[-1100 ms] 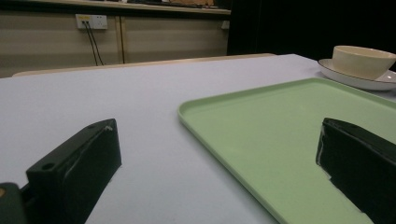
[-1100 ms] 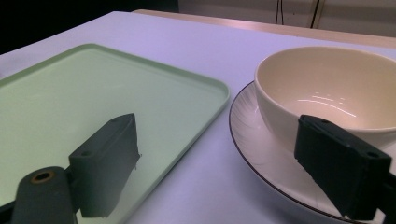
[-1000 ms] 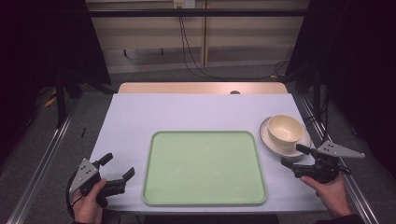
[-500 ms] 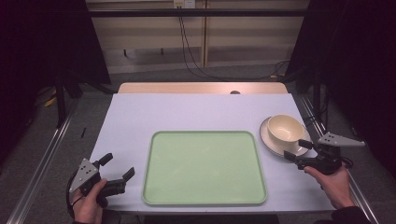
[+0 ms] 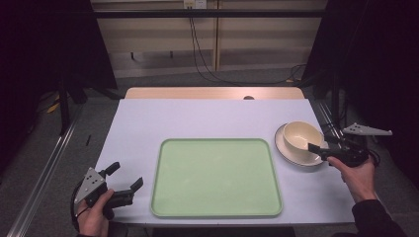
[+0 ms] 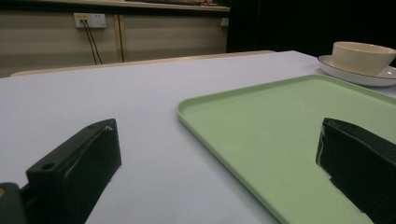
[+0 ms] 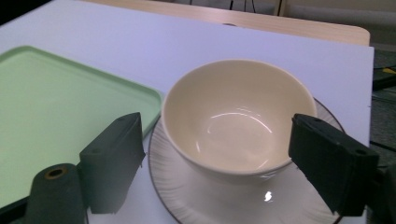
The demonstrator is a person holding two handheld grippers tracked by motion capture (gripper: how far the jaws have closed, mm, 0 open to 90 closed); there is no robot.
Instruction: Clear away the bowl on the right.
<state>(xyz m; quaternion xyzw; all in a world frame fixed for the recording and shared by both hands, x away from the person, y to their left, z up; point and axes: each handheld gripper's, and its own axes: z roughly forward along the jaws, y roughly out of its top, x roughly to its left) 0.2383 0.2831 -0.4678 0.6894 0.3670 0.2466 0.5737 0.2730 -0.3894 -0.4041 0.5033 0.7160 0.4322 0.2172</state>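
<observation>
Here we see the right gripper (image 7: 219,154) spread wide around the empty cream ceramic bowl (image 7: 238,116) on its ribbed white saucer (image 7: 187,200), and closing off-centre could, we judge, tip or skid it toward the pale green plastic tray (image 7: 60,102), while the left gripper (image 6: 219,158) rests open.

Lab: dark curtains (image 5: 49,44), railed test table (image 5: 207,118).

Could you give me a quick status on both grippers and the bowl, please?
Right gripper open, jaws either side of the empty bowl on its saucer. Left gripper open, idle by the green tray. Nothing in the way.
</observation>
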